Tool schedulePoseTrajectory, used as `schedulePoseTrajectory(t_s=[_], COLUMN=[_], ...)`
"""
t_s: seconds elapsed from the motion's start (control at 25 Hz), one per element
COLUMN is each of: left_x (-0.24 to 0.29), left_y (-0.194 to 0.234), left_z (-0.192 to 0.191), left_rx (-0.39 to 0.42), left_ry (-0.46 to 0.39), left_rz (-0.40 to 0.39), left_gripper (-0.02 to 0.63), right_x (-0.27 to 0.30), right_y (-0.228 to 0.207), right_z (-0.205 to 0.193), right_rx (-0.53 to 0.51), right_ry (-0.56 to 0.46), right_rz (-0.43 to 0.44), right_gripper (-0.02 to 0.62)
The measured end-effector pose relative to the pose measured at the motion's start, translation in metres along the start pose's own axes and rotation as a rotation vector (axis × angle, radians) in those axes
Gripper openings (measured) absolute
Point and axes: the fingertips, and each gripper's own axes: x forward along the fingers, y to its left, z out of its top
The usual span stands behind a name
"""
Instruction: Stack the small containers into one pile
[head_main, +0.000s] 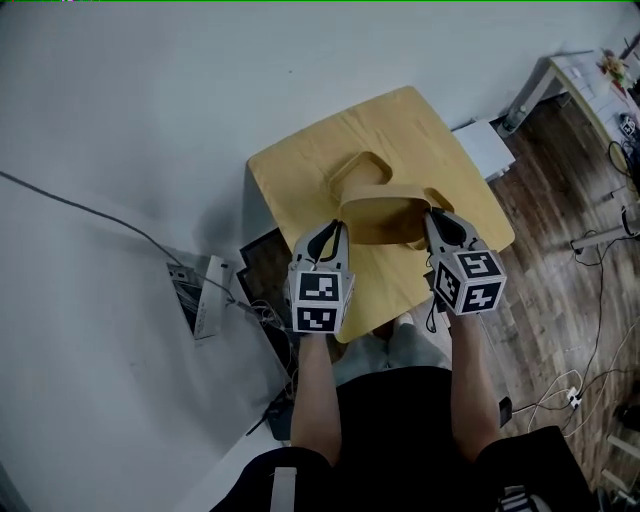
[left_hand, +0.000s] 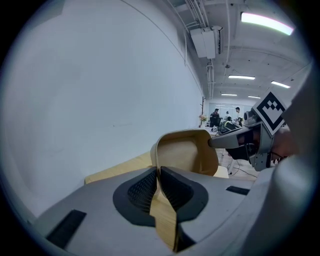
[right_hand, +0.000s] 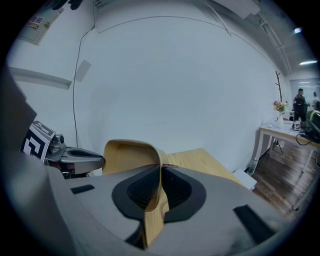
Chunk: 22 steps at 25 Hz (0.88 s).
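I hold a shallow wooden container (head_main: 385, 212) between both grippers, lifted above the wooden table (head_main: 300, 170). My left gripper (head_main: 338, 227) is shut on its left rim and my right gripper (head_main: 430, 217) is shut on its right rim. A second wooden container (head_main: 358, 168) sits on the table just behind the held one, which partly covers it. In the left gripper view the left gripper (left_hand: 159, 172) pinches the rim of the held container (left_hand: 185, 152), with the right gripper (left_hand: 240, 142) across it. In the right gripper view the right gripper (right_hand: 160, 170) clamps the held container's (right_hand: 127, 155) rim.
A white box (head_main: 488, 148) stands by the table's right edge. A power strip (head_main: 205, 295) with cables lies at the left below the table. More cables (head_main: 575, 385) run over the wooden floor at the right. A white desk (head_main: 580, 75) stands at the top right.
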Motion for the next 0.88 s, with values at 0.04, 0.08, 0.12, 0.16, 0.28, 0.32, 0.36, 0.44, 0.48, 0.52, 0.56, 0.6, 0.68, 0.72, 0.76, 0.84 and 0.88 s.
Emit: schedulePoseTrajectory(t_s=[0.04,0.08,0.12,0.16,0.28,0.32,0.36,0.44,0.48,0.52,0.56,0.6,0.68,0.72,0.76,0.84,0.88], left_x=[-0.002,-0.004,-0.005,-0.005,-0.004,-0.003,-0.003,0.0,0.002,0.005,0.008,0.01,0.018,0.023,0.029,0.039,0.043], left_y=[0.004,0.007,0.01,0.011,0.01,0.009,0.007,0.002,0.0,-0.003,-0.006,-0.01,-0.02,-0.026,-0.033,-0.048,-0.057], left_z=[-0.001,-0.003,-0.004,-0.004,-0.002,-0.002,-0.001,0.0,0.001,0.0,-0.001,-0.002,-0.003,-0.002,0.0,0.005,0.008], left_rx=[-0.004,-0.008,-0.012,-0.014,-0.015,-0.018,-0.02,-0.02,-0.021,-0.025,-0.033,-0.044,-0.069,-0.075,-0.076,-0.082,-0.088], left_ry=[-0.004,-0.007,-0.009,-0.01,-0.01,-0.01,-0.008,-0.003,0.0,0.003,0.006,0.009,0.012,0.015,0.02,0.026,0.028], left_rz=[0.003,0.005,0.005,0.005,0.009,0.013,0.017,0.032,0.04,0.047,0.052,0.058,0.076,0.09,0.106,0.131,0.139], left_gripper=[0.031,0.031,0.032,0.031,0.031,0.031,0.031,0.031,0.031,0.031,0.031,0.031,0.031,0.031,0.031,0.031,0.031], right_x=[0.002,0.005,0.007,0.008,0.012,0.012,0.013,0.014,0.015,0.017,0.019,0.02,0.021,0.022,0.022,0.022,0.022], right_y=[0.004,0.008,0.01,0.011,0.009,0.007,0.005,-0.002,-0.005,-0.009,-0.013,-0.018,-0.031,-0.039,-0.048,-0.066,-0.076], right_z=[0.001,0.002,0.003,0.006,0.013,0.014,0.015,0.016,0.016,0.016,0.016,0.016,0.018,0.02,0.021,0.023,0.023], right_rx=[-0.01,-0.021,-0.03,-0.038,-0.057,-0.061,-0.062,-0.065,-0.067,-0.071,-0.075,-0.079,-0.089,-0.095,-0.101,-0.108,-0.108], right_ry=[-0.002,-0.004,-0.005,-0.007,-0.013,-0.015,-0.016,-0.018,-0.019,-0.018,-0.017,-0.016,-0.015,-0.014,-0.011,0.001,0.008], right_rz=[0.003,0.006,0.008,0.01,0.019,0.024,0.03,0.043,0.052,0.062,0.075,0.09,0.118,0.131,0.142,0.165,0.177], right_gripper=[0.017,0.017,0.017,0.017,0.015,0.015,0.015,0.015,0.015,0.015,0.015,0.015,0.015,0.015,0.015,0.015,0.015])
